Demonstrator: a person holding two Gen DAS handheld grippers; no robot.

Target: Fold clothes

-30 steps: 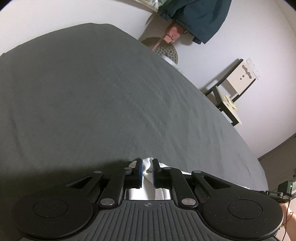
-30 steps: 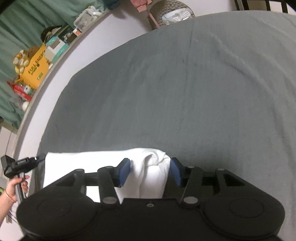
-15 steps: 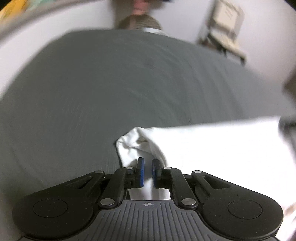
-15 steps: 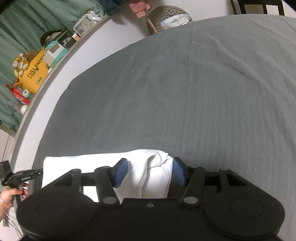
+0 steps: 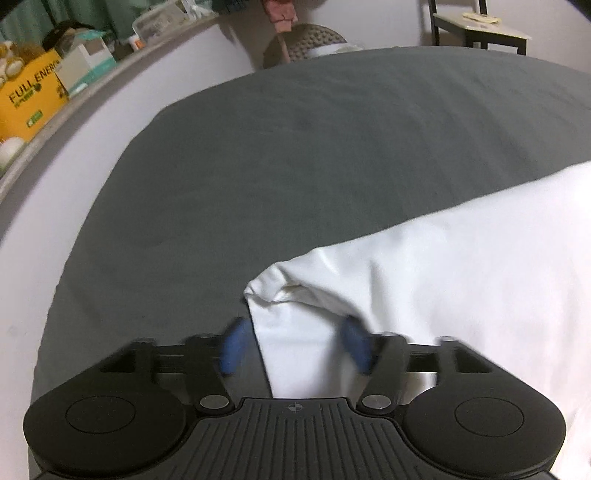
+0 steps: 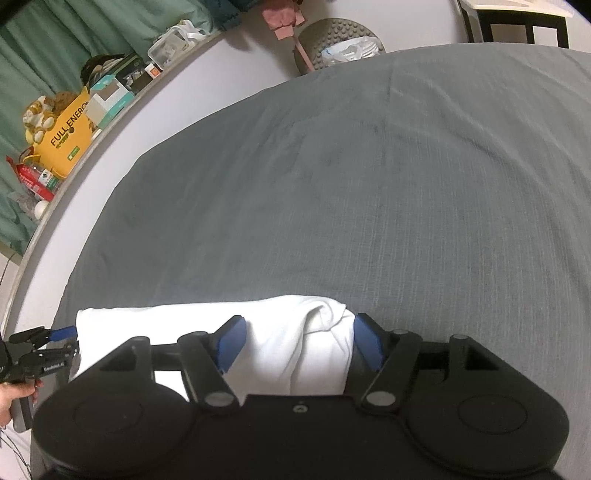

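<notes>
Left gripper (image 5: 295, 347) swung over, jaws opening; white garment (image 5: 461, 288) folded, right gripper (image 6: 299, 343) releasing.

Dim, even indoor light; strong fisheye bending at edges; white garment (image 5: 461, 280) glares; left gripper (image 5: 293, 345) pads motion-blurred

White garment (image 5: 461, 280), plain dark grey bedsheet (image 5: 332, 147), yellow box (image 6: 68, 136), blue-padded jaws

A dim room past the bed I'm working over.
Grey sheet (image 6: 369, 184) covers the bed; beyond its far edge I see a pale floor (image 6: 229, 66), green curtains (image 6: 74, 33), a cluttered ledge (image 5: 74, 99) and a dark-framed chair (image 5: 480, 26).
</notes>
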